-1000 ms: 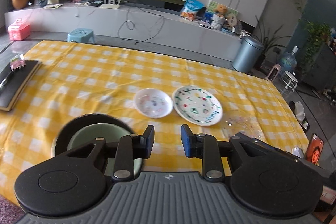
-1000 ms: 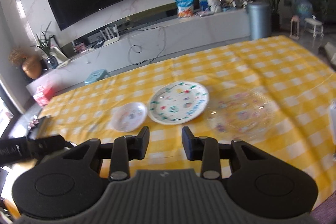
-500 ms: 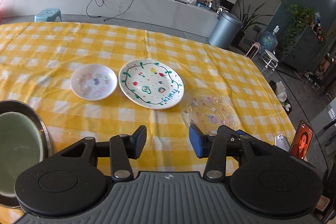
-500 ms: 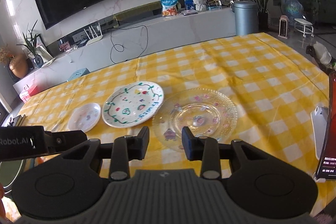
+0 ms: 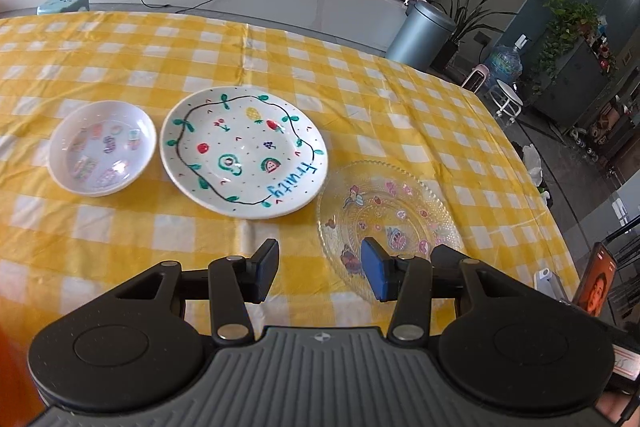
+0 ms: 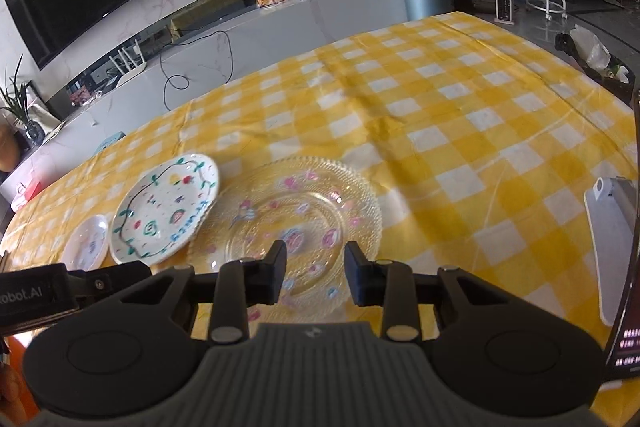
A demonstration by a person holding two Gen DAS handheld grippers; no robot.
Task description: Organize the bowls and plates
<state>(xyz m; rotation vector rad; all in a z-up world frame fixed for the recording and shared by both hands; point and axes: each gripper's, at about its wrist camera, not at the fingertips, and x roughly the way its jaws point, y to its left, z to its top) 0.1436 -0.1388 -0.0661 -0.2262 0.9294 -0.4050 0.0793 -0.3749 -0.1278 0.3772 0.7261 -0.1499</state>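
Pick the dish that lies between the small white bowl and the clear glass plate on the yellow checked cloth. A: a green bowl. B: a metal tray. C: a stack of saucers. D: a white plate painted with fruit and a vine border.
D: the white painted plate sits with the small white bowl on one side and the clear glass plate on the other.

**Two wrist views, one row of dishes**

We look from just behind each gripper, angled down across the yellow checked tablecloth point(image 5: 120, 251) toward the far counter. Our left wrist view sits close over the near edge, facing the painted plate point(image 5: 244, 155), with the small bowl point(image 5: 102, 147) at its left. Our right wrist view sits nearer the glass plate point(image 6: 288, 223), which fills its centre. Both views share all three dishes, the counter point(image 6: 248, 39) and the grey bin point(image 5: 420, 35).
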